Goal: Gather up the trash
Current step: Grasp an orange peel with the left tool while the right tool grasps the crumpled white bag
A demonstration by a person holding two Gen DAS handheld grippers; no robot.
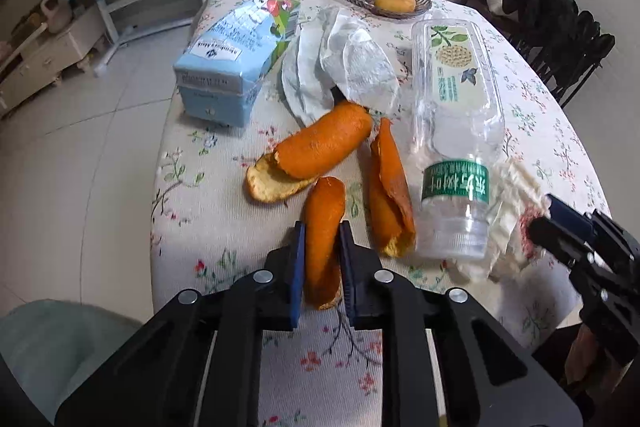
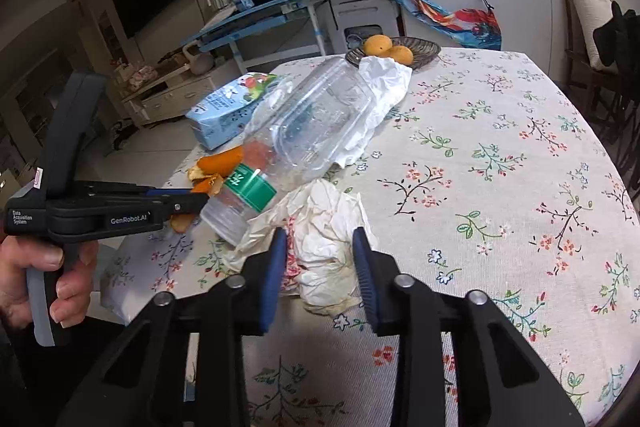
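Gripping an orange peel strip, left tool is clamped on it; right tool half-closed astride the crumpled tissue, pads not clearly pressing. Risk: curled peel slips out; tissue tears or snags the plastic bottle just ahead.

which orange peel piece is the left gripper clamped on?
The narrow curled orange peel strip nearest the camera, pinched between the left gripper pads. The wide piece and the long folded one beside the bottle lie free.
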